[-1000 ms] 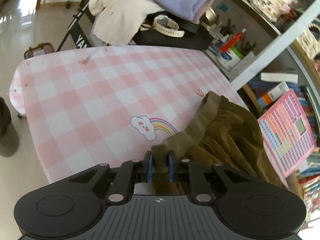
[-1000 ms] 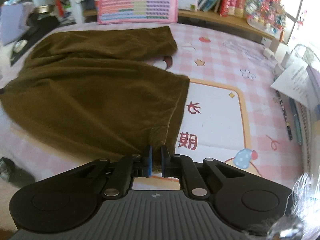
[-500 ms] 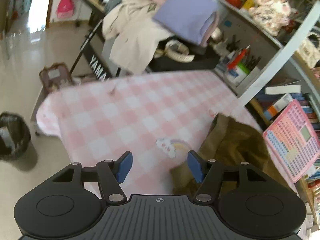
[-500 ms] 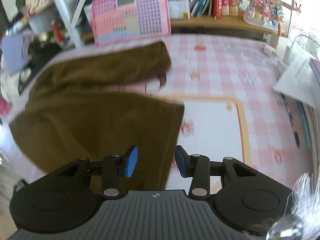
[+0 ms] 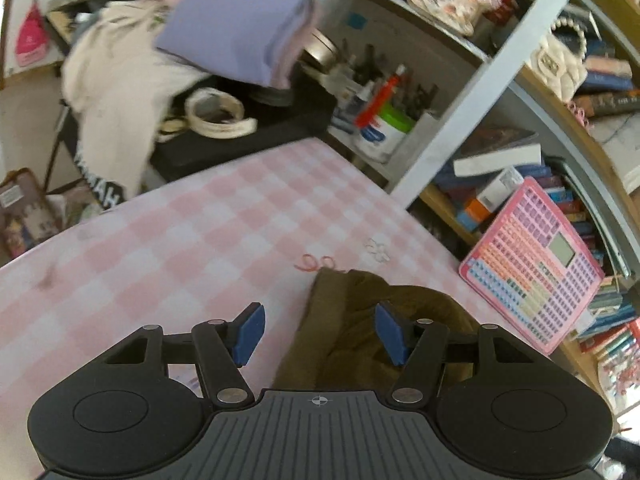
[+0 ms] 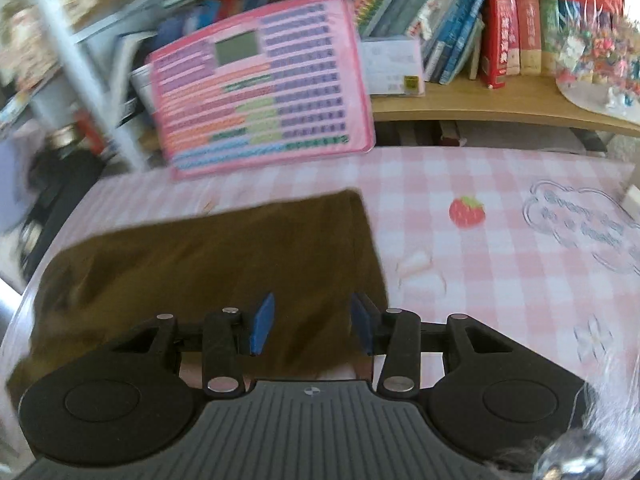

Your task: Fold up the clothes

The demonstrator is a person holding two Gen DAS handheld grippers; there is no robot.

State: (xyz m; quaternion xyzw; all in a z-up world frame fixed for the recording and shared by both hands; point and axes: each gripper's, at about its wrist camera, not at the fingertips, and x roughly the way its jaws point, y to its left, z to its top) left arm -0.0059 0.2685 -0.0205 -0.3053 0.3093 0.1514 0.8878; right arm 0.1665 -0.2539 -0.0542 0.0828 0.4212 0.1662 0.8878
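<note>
An olive-brown garment (image 6: 208, 264) lies spread on the pink checked table cover (image 6: 480, 264). The left wrist view shows its bunched end (image 5: 360, 320) near the table's right side. My left gripper (image 5: 318, 332) hangs open above that end, with nothing between its blue pads. My right gripper (image 6: 310, 322) is open too, raised over the garment's near right part. Neither gripper touches the cloth.
A pink keyboard toy (image 6: 260, 84) leans against the bookshelf (image 6: 480, 100) behind the table. Beyond the far left table end sit folded lilac clothes (image 5: 236, 20) and cream clothes (image 5: 116, 92) on a black stand. A jar of pens (image 5: 380, 132) stands on a low shelf.
Both grippers let go of the olive garment, opened and lifted away. Both cameras now tilt up and forward, towards the shelves.
</note>
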